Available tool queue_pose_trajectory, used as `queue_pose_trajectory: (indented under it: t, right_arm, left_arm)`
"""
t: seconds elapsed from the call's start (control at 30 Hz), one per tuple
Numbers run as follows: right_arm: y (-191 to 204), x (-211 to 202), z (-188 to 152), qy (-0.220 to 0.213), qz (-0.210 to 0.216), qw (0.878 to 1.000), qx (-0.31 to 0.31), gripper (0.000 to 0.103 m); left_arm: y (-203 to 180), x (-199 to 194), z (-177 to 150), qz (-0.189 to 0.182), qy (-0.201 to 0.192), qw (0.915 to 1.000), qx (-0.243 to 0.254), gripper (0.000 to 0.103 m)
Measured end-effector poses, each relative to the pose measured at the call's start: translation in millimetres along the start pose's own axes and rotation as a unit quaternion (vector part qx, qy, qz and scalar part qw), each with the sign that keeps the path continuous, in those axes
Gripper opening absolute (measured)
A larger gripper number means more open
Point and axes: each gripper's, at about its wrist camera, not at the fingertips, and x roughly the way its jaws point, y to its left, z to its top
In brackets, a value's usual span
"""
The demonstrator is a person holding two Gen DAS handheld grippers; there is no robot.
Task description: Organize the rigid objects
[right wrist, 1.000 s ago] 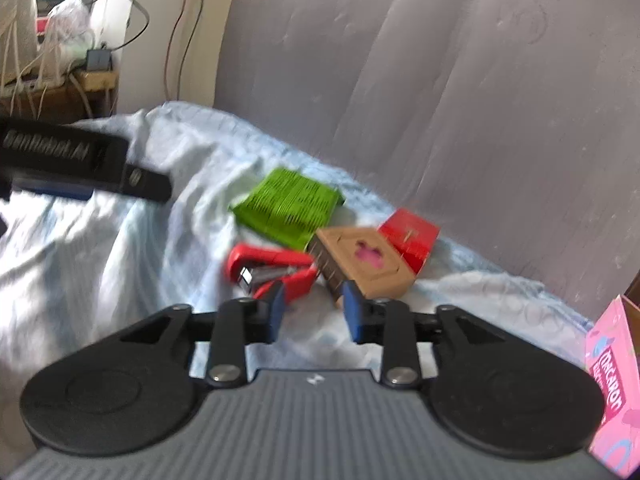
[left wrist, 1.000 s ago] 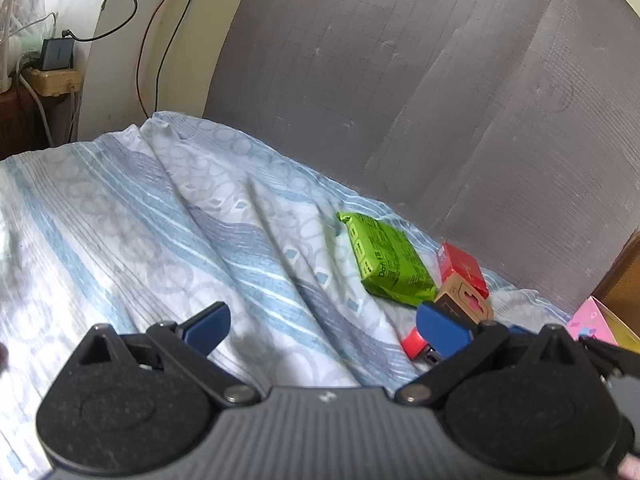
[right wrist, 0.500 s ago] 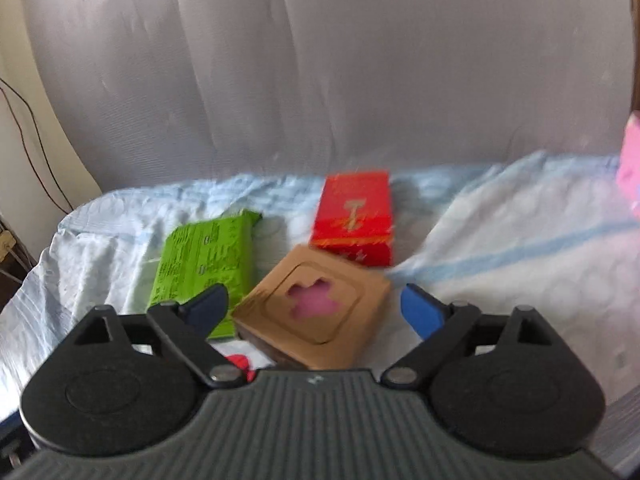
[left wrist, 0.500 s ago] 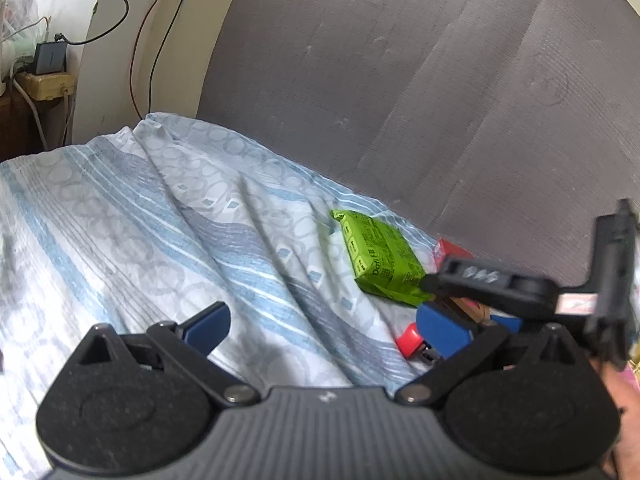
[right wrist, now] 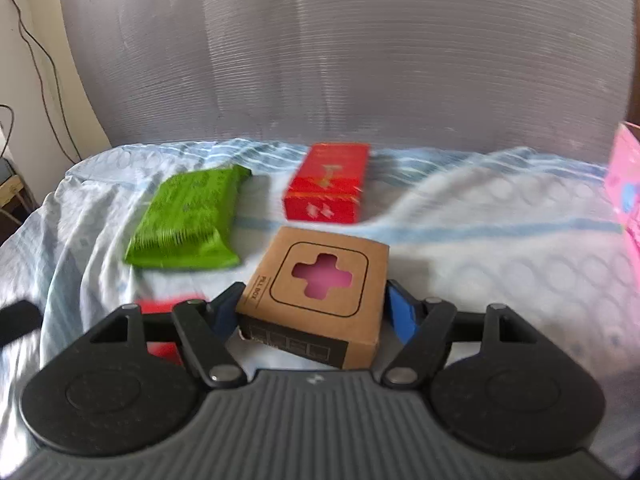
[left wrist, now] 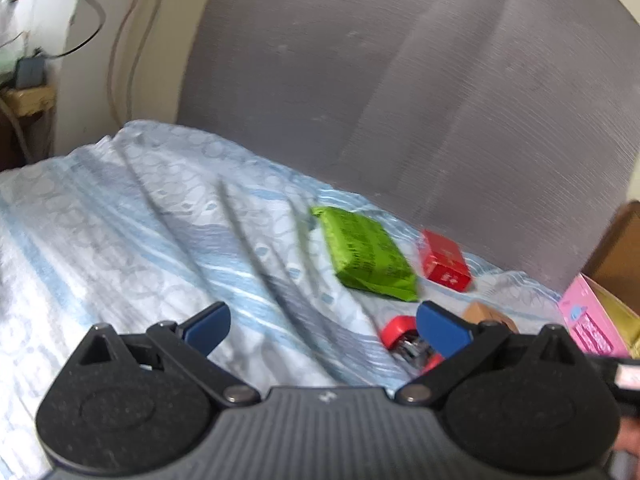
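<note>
On the blue-striped bed sheet (left wrist: pixel 120 232) lie a green packet (right wrist: pixel 188 220) (left wrist: pixel 366 254), a red box (right wrist: pixel 326 182) (left wrist: pixel 444 260), a red stapler (left wrist: pixel 404 338) and a brown pill box (right wrist: pixel 320 300) with a pink cross cut-out. My right gripper (right wrist: pixel 310 306) has its blue fingers (right wrist: pixel 402 312) closed against both sides of the pill box. My left gripper (left wrist: pixel 322 322) is open and empty, hovering over the sheet left of the stapler. The pill box shows only as a brown corner (left wrist: pixel 486 314) in the left wrist view.
A grey padded backrest (left wrist: pixel 400 100) stands behind the items. A pink carton (left wrist: pixel 592 324) (right wrist: pixel 626 184) sits at the right, with a brown cardboard box (left wrist: pixel 618 248) behind it. Cables and a socket (left wrist: pixel 30 88) are at the far left.
My right gripper moved forward over the brown pill box and closed from wide open onto its sides. The left gripper shifted slightly and stayed open.
</note>
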Motion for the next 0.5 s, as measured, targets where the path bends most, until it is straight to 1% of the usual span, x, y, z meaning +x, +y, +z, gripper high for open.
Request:
queue_pose_trajectory:
  t: [0.07, 0.17, 0.27, 0.33, 0.4, 0.5]
  right_arm:
    - [-6, -20, -14, 0.000, 0.003, 1.000, -0.010, 0.075]
    - [-8, -53, -41, -0.002, 0.008, 0.999, -0.042, 0.075]
    - [-1, -88, -72, -0.006, 0.018, 0.996, -0.088, 0.075]
    - [6, -113, -94, -0.012, 0.026, 0.992, -0.121, 0.075]
    - [11, -137, -114, -0.016, 0.038, 0.990, -0.136, 0.075]
    - [13, -166, -138, -0.026, 0.043, 0.988, -0.146, 0.075]
  left_arm:
    - [-7, -2, -2, -0.018, -0.003, 0.9996, 0.020, 0.102]
    - [-17, -4, -6, -0.058, 0.001, 0.9974, 0.044, 0.102]
    - [-24, -4, -11, -0.108, 0.014, 0.9924, 0.057, 0.102]
    - [-29, -3, -14, -0.133, 0.025, 0.9887, 0.064, 0.102]
    - [-37, -5, -19, -0.144, 0.032, 0.9859, 0.080, 0.102]
    - [-46, -7, -25, -0.158, 0.038, 0.9812, 0.105, 0.102]
